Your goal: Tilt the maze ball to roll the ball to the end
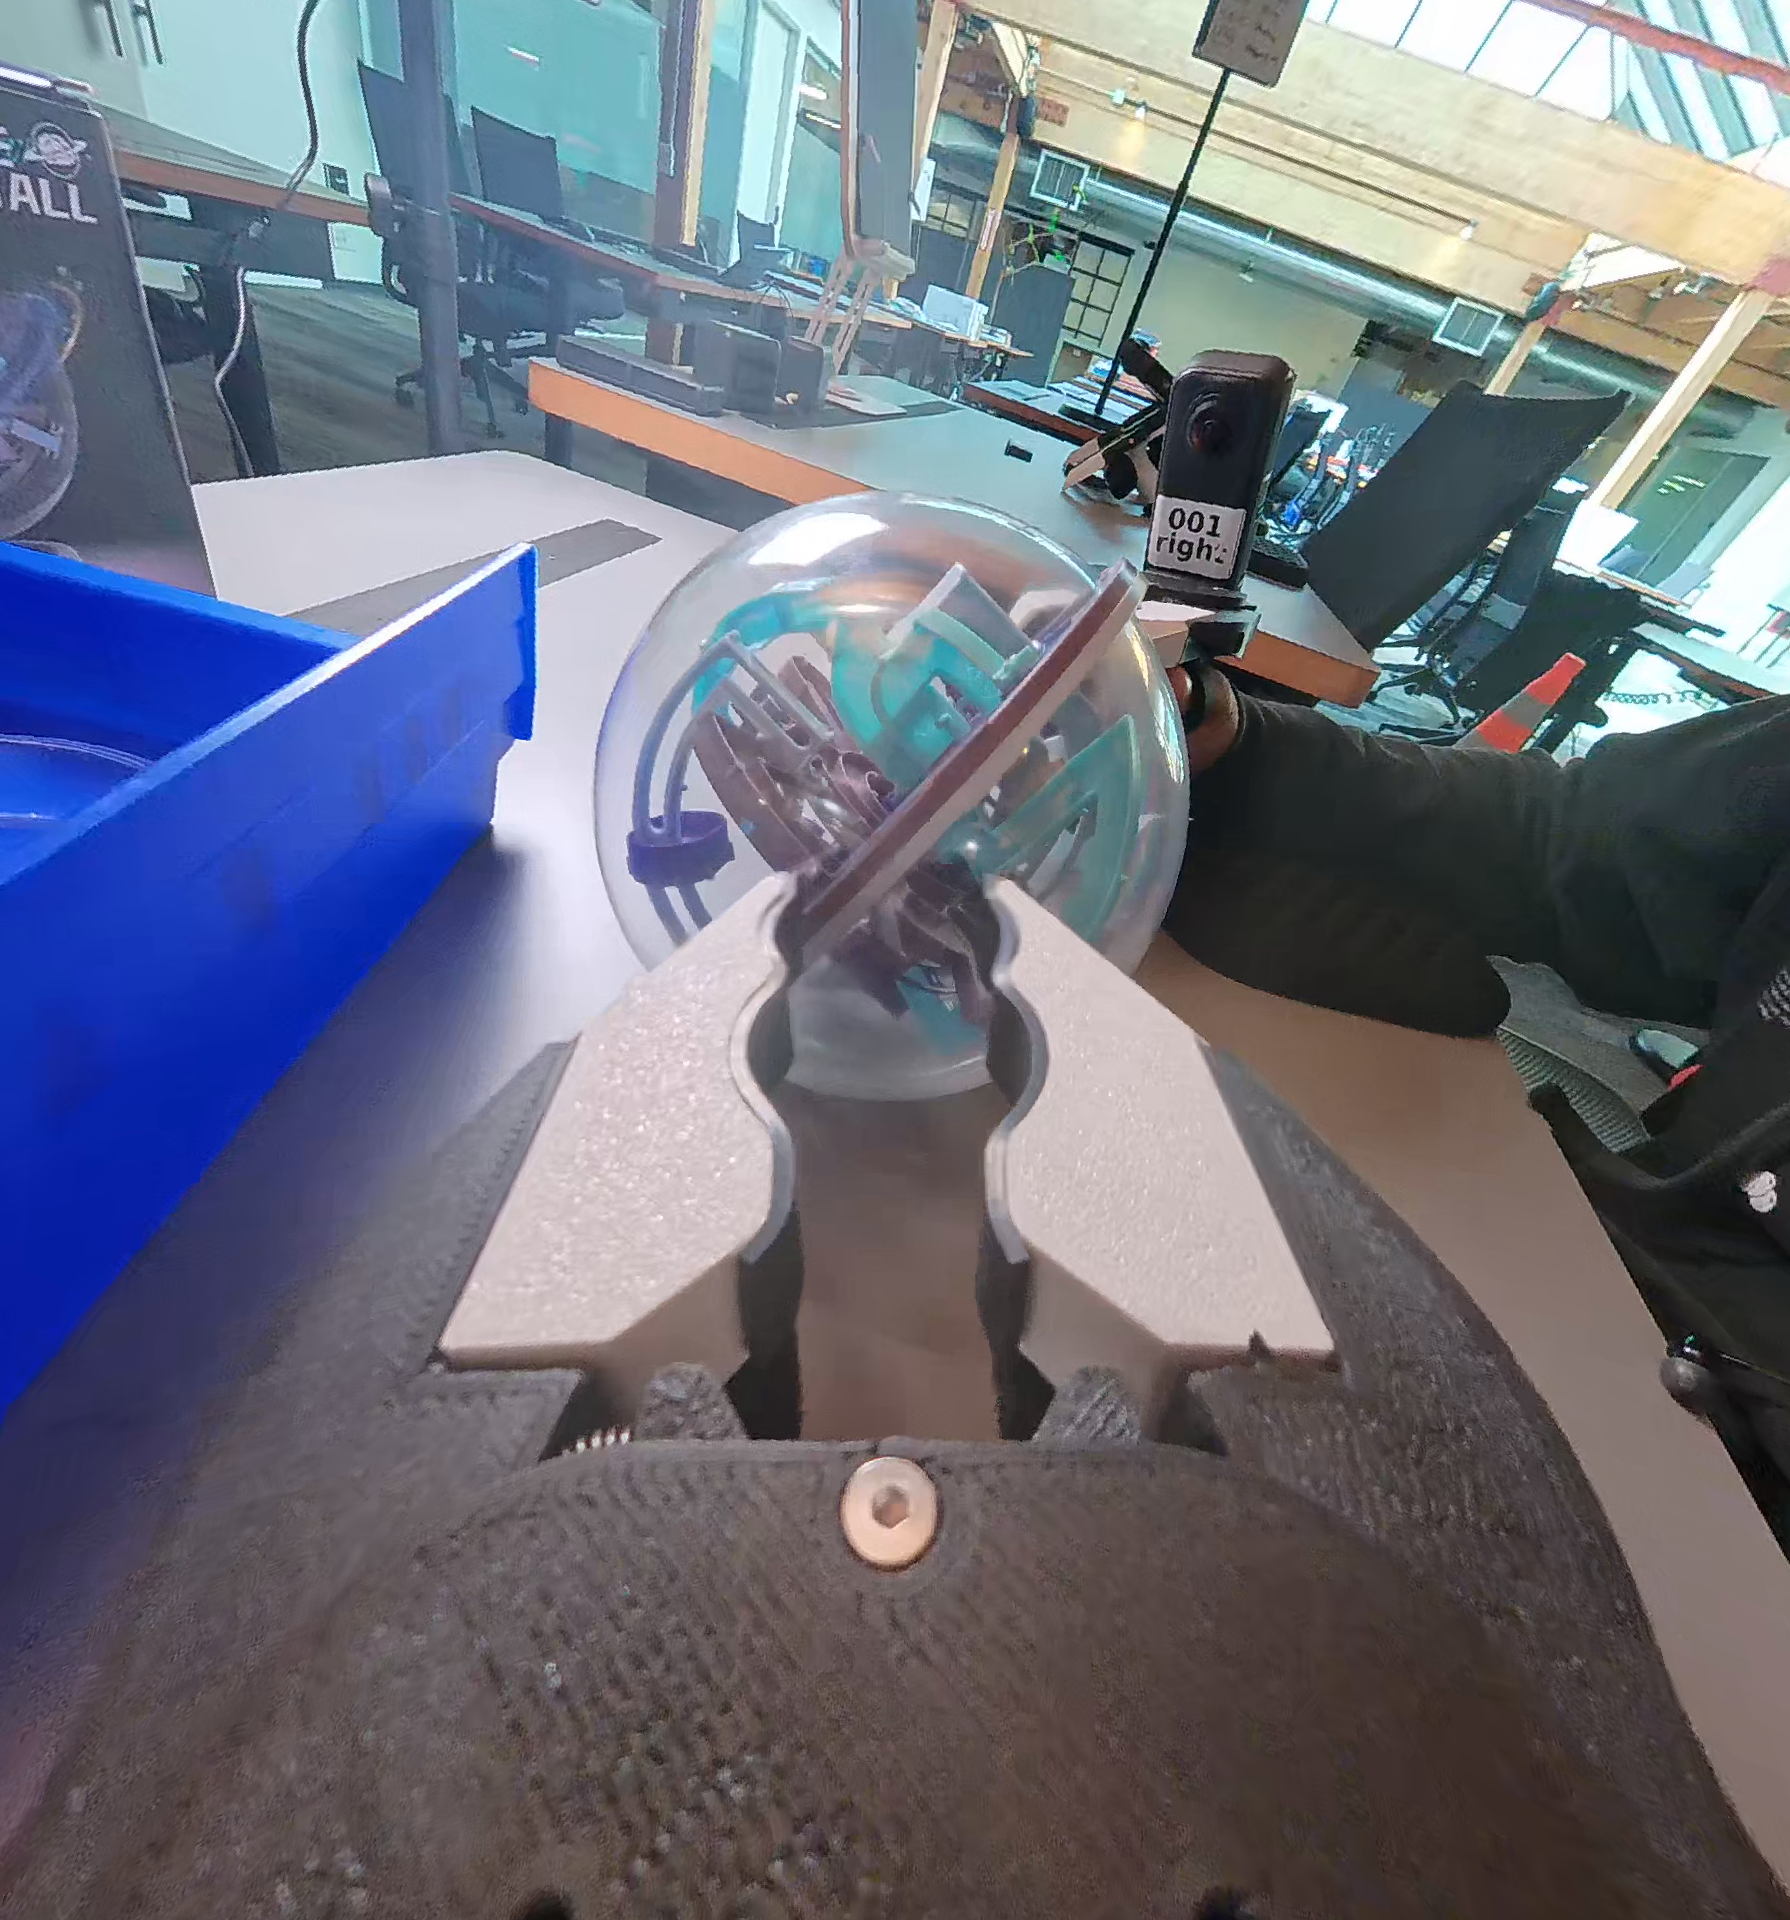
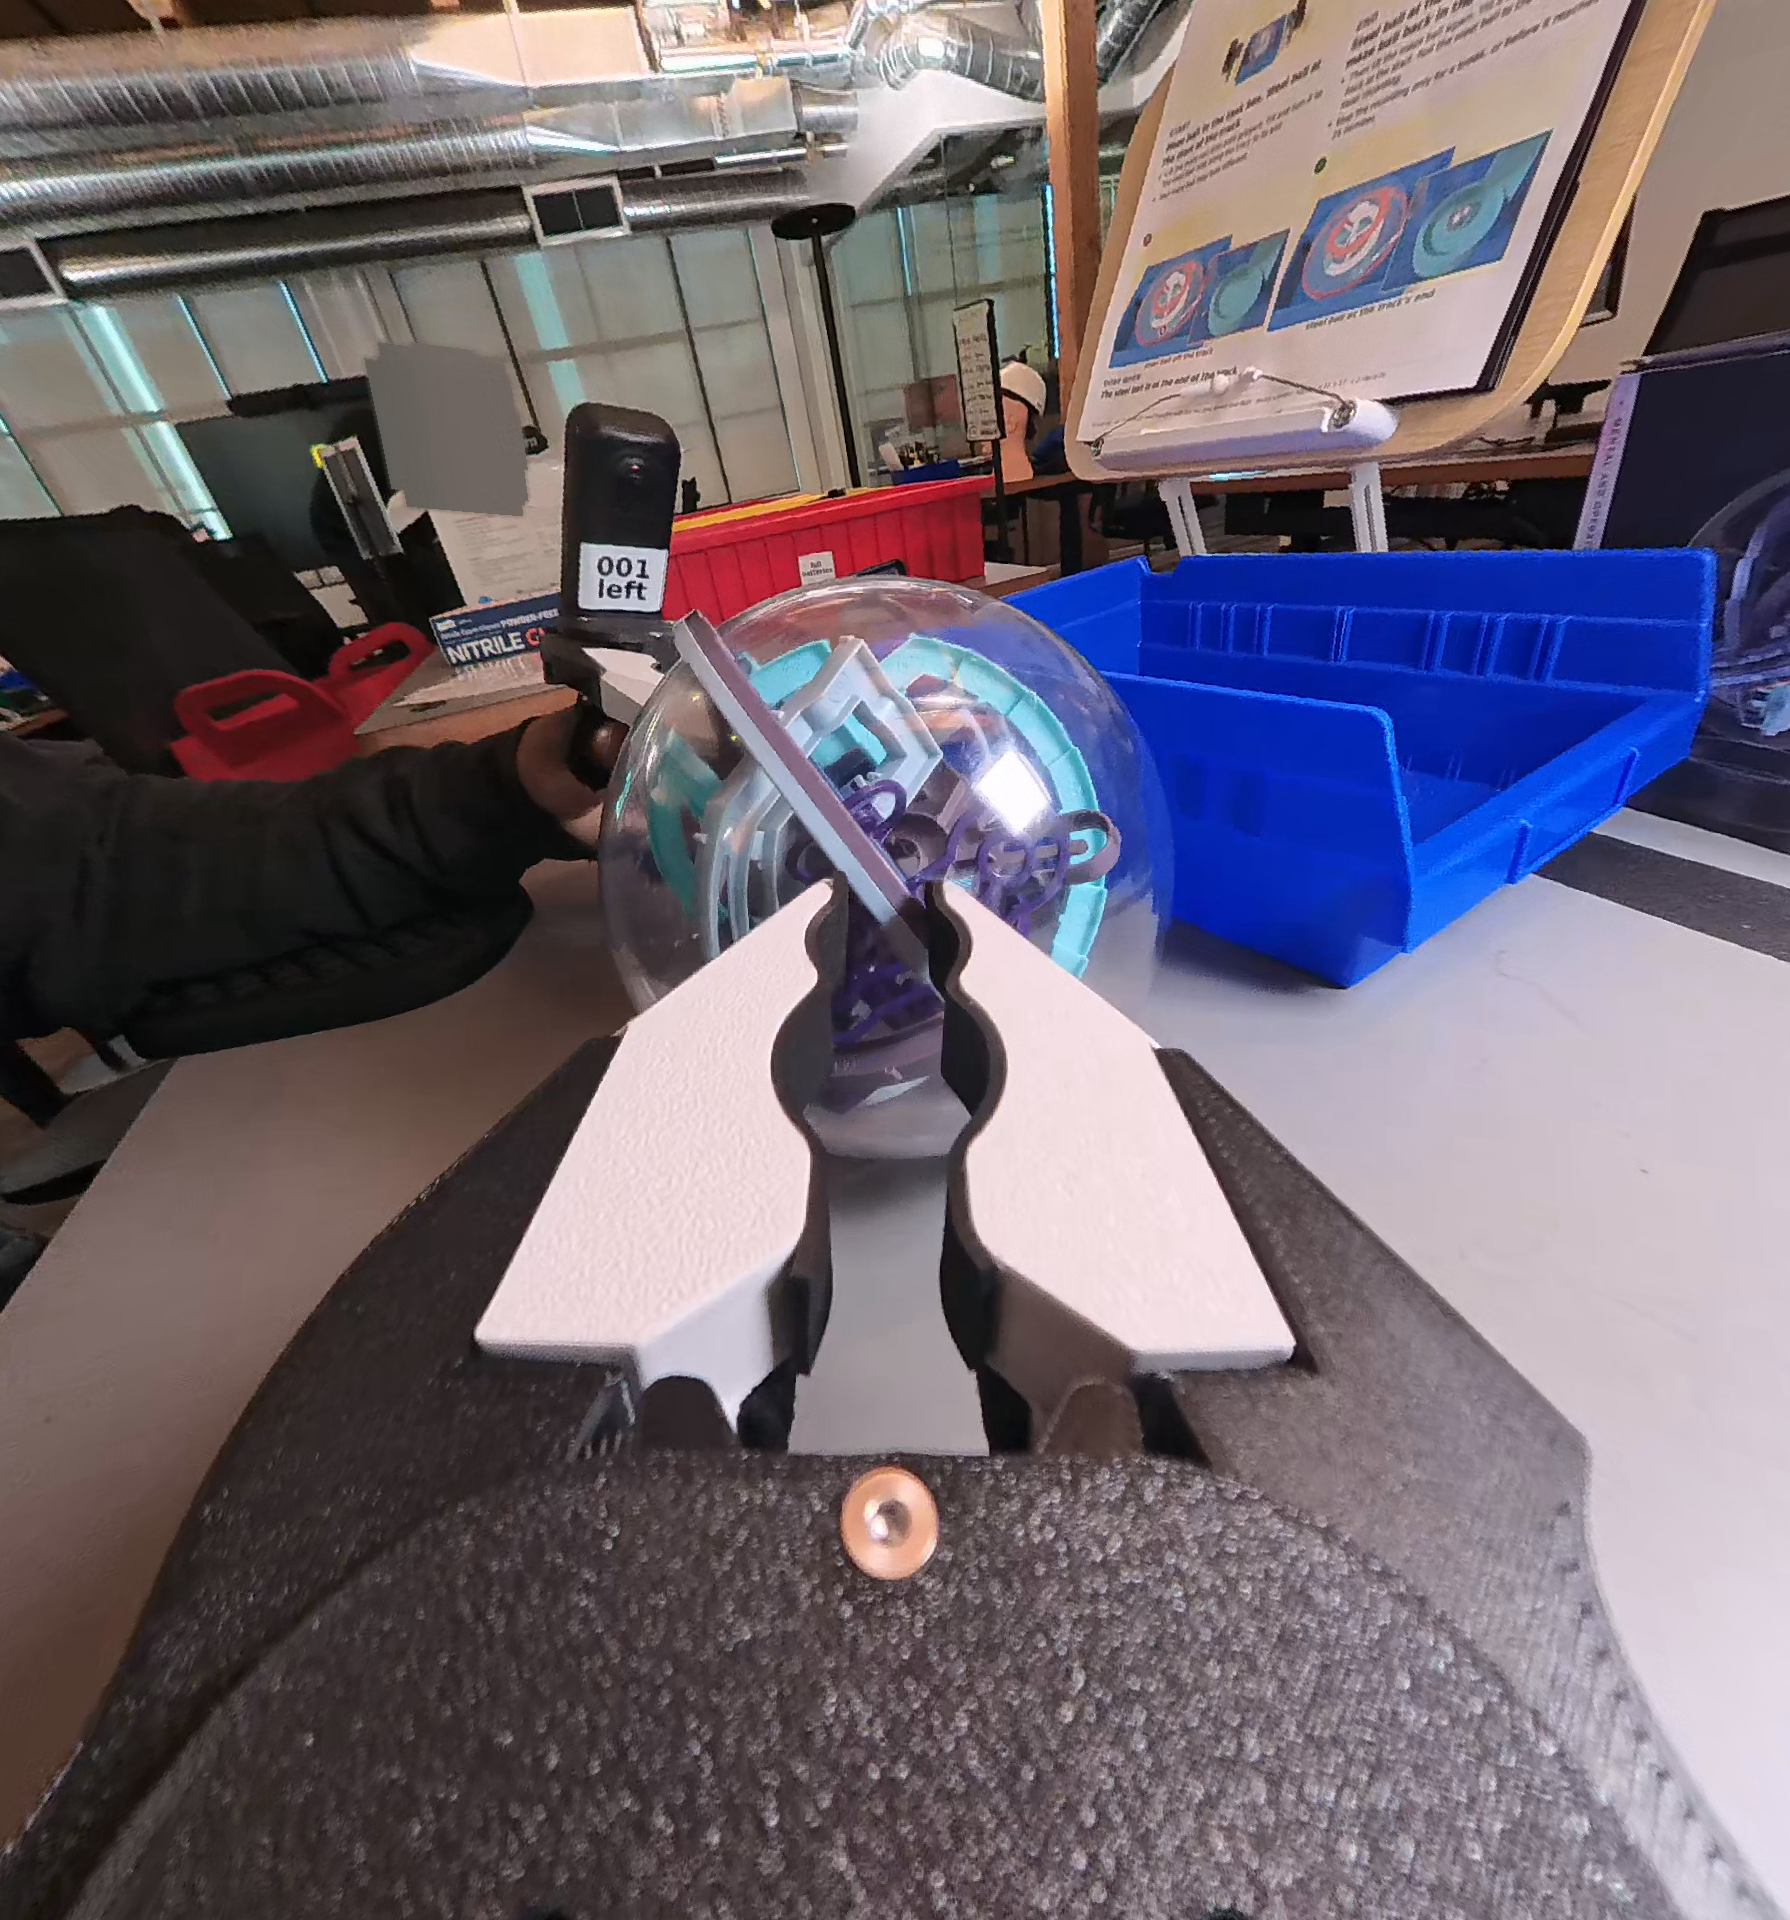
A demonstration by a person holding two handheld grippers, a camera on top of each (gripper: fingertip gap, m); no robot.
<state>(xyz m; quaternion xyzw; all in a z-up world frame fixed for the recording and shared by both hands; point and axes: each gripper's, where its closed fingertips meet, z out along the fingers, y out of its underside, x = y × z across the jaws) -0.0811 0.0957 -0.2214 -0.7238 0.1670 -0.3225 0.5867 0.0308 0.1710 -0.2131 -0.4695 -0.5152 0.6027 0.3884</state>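
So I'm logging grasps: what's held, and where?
Both grippers pinch the maze ball by its flat rim, on opposite sides.

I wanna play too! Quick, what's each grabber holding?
Left gripper: closed on the clear plastic maze ball's flat rim.
Right gripper: closed on that rim too.

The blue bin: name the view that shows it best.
The right wrist view: the blue bin shows almost whole, with its open front and ribbed back wall. The left wrist view shows only one blurred corner and side wall, cut off at the left edge.
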